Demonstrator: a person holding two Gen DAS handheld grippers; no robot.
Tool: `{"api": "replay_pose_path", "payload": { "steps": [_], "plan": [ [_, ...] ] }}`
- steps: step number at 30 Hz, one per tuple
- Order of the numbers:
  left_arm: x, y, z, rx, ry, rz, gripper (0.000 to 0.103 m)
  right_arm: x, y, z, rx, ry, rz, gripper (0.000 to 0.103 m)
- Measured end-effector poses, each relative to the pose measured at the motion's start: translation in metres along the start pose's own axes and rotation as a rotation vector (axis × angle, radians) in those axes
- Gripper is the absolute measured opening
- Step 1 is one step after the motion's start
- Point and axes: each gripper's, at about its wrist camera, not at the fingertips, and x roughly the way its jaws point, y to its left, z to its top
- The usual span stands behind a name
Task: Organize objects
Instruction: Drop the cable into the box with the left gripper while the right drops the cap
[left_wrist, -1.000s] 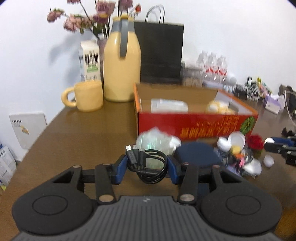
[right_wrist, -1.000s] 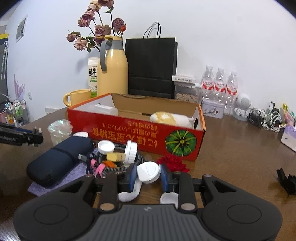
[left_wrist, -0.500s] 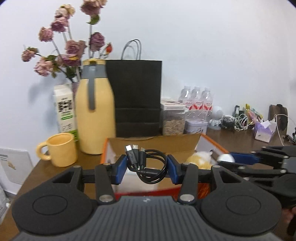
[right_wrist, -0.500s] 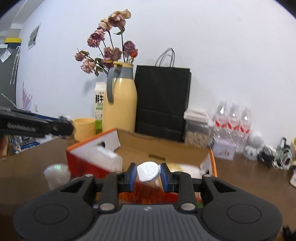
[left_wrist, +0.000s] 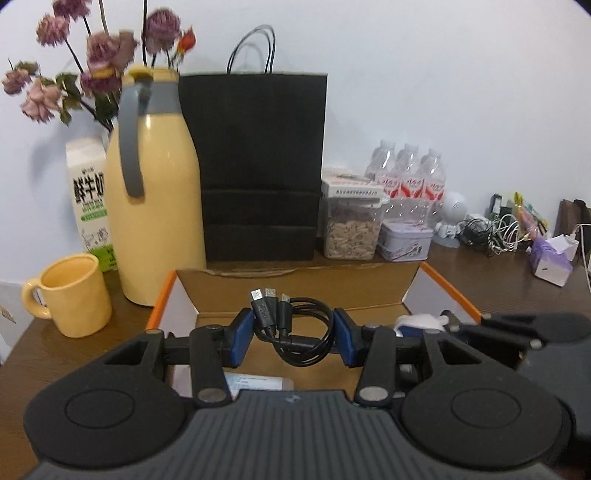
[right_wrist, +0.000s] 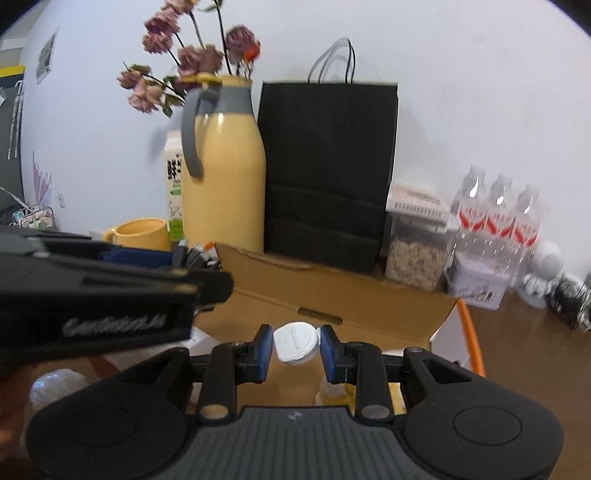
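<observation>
My left gripper is shut on a coiled black USB cable and holds it above the open cardboard box with orange edges. My right gripper is shut on a white round cap over the same box. In the right wrist view the left gripper crosses from the left with the cable ends showing. In the left wrist view the right gripper sits at the right with the white cap just visible. A packet lies in the box.
Behind the box stand a yellow jug, a yellow mug, a milk carton, a black paper bag, a seed jar, a tin and water bottles. Cables and a tissue pack lie at right.
Both grippers have risen from the table clutter and moved forward over the box, still holding the cable and the cap. The box interior now lies directly under them.
</observation>
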Motion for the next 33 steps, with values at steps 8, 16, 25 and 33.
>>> {"api": "replay_pose_path", "payload": {
  "steps": [8, 16, 25, 33],
  "plan": [
    [0.027, 0.010, -0.007, -0.007, 0.063, -0.013, 0.048, 0.015, -0.005, -0.013, 0.011, 0.041, 0.005, 0.027],
    [0.020, 0.014, -0.007, -0.022, 0.029, 0.027, 0.103, 0.013, -0.009, -0.016, 0.024, 0.043, -0.040, 0.079],
    [0.008, 0.012, -0.003, -0.035, -0.004, 0.043, 0.103, 0.008, -0.013, -0.014, 0.044, 0.020, -0.060, 0.103],
    [-0.023, 0.014, 0.004, -0.044, -0.081, 0.030, 0.103, -0.013, -0.008, -0.007, 0.028, -0.038, -0.060, 0.103]
  ]
}}
